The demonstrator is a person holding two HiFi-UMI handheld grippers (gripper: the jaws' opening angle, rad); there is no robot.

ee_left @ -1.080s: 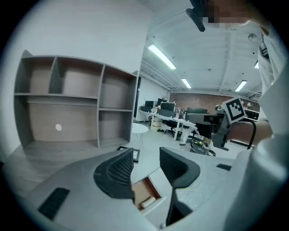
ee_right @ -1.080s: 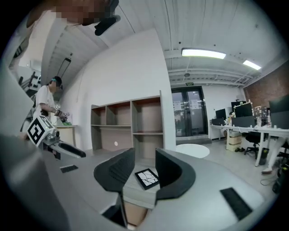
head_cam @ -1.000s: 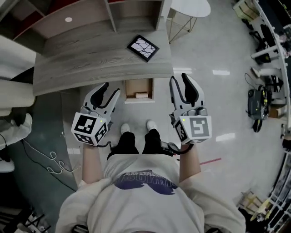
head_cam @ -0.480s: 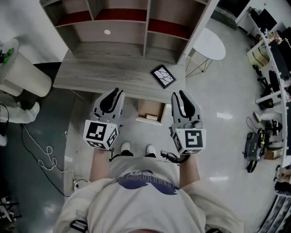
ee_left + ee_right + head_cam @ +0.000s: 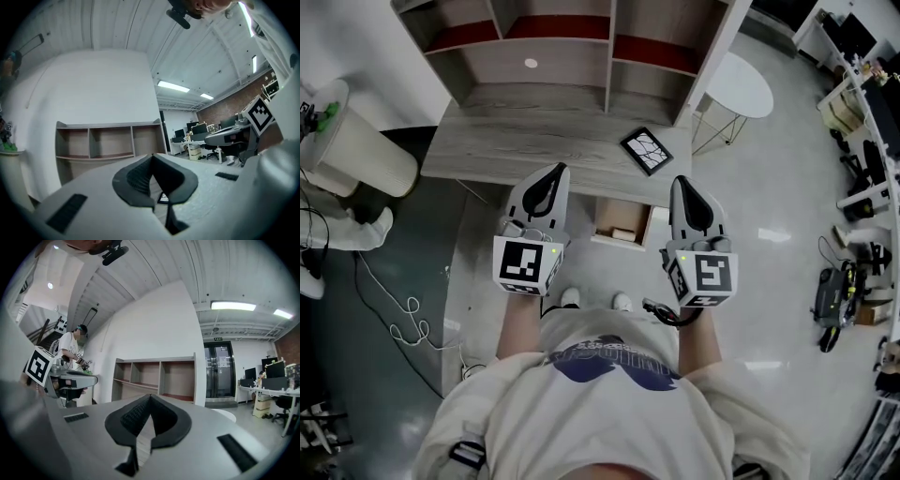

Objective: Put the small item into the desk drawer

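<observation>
The left gripper (image 5: 555, 174) and the right gripper (image 5: 684, 184) point level side by side, the jaws of each having just been closing and now together on nothing. Lower down between them the desk drawer (image 5: 600, 220) stands open with the small item (image 5: 623, 233) inside, well apart from both. Beyond lie the grey wood desk (image 5: 516, 141) bearing a framed tile (image 5: 646, 151), the shelf unit (image 5: 572, 42) and a round white table (image 5: 741, 86)
</observation>
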